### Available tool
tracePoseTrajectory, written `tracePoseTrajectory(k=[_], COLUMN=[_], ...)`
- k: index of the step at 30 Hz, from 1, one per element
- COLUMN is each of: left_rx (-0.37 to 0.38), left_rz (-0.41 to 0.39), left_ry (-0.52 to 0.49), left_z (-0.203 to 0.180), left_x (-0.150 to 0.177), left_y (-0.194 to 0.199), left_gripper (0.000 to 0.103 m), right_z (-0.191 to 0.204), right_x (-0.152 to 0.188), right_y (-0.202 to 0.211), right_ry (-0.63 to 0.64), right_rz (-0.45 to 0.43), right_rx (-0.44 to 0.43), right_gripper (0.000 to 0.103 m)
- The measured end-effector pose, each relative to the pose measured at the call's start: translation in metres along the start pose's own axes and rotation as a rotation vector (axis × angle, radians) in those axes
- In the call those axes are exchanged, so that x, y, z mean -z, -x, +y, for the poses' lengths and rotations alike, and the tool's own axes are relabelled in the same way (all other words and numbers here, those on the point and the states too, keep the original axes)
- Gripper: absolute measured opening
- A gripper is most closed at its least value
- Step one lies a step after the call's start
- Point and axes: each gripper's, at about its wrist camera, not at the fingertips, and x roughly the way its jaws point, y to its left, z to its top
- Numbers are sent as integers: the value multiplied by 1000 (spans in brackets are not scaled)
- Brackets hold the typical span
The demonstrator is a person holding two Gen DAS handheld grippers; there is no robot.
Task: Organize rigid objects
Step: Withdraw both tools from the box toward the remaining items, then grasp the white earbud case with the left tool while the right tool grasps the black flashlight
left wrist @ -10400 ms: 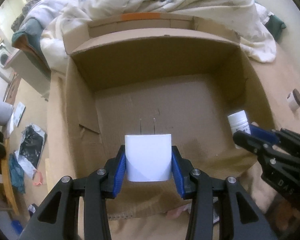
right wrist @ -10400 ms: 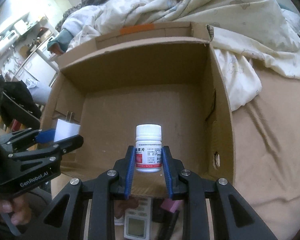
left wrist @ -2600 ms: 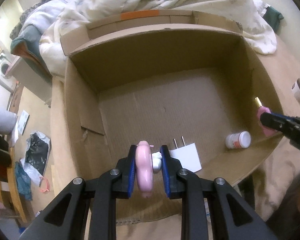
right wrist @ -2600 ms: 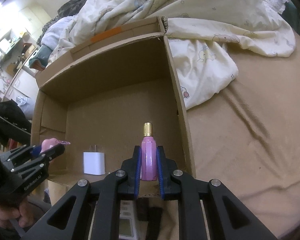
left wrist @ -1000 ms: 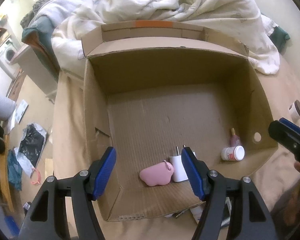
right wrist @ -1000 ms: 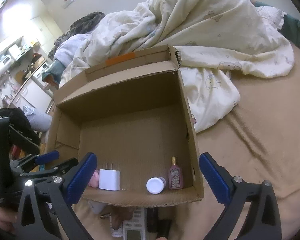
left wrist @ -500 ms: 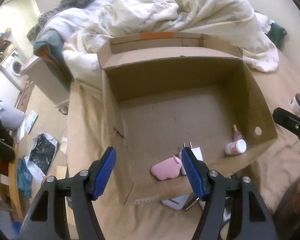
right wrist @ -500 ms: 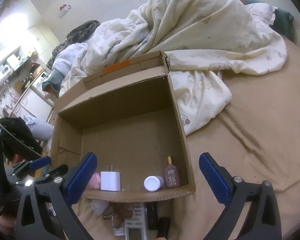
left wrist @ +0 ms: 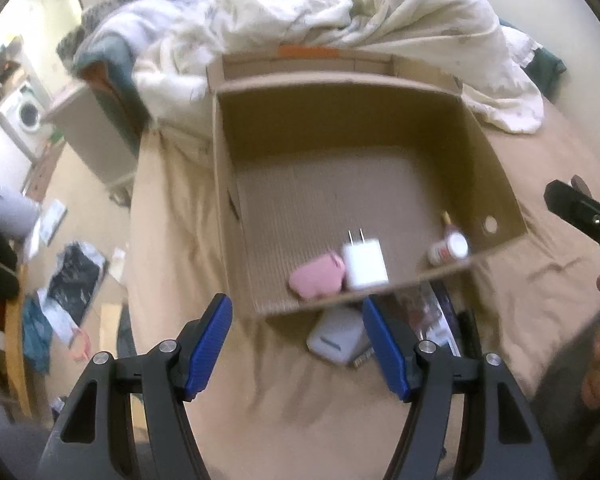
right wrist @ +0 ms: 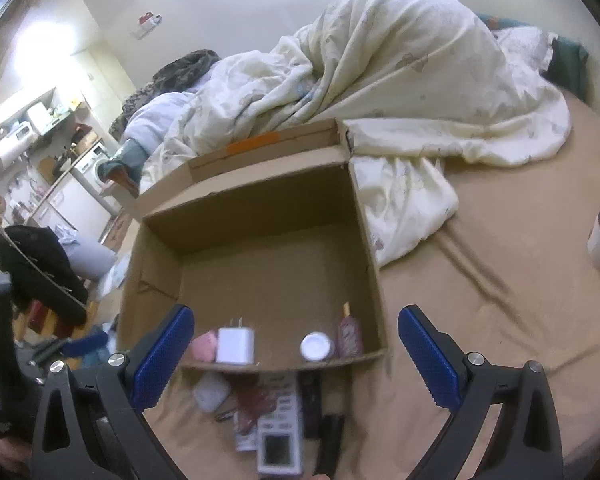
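Now both grippers, left point(left wrist: 296, 346) and right point(right wrist: 296, 360), hang with jaws wide and empty; remaining clutter point(right wrist: 278, 416) lies bottom-centre (before the cardboard box point(right wrist: 374, 264)), squarely between the right jaws, nearer that hand.

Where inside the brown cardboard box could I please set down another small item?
The brown cardboard box has bare floor across its middle and back, up to the far wall. Its near edge is crowded: pink pouch touching white plug charger, then white-capped pill bottle beside pink perfume bottle.
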Motion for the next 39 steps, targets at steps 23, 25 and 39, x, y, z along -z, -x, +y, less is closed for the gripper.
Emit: tracePoseTrajectory(k=[23, 25, 39], left_rx=[96, 104, 83], left_rz=[217, 240, 389], left_ry=[75, 57, -2], left_z=[6, 0, -20], left_x=[16, 13, 11], left_y=[-49, -63, -134], left_gripper=[65, 65, 45], right_z=[3, -1, -26], right_x=[44, 44, 44], right_y=[-17, -20, -28], right_ry=[-117, -136, -232], right_rz=[204, 217, 257], right_rx=[-48, -60, -64], right_gripper=[103, 103, 103])
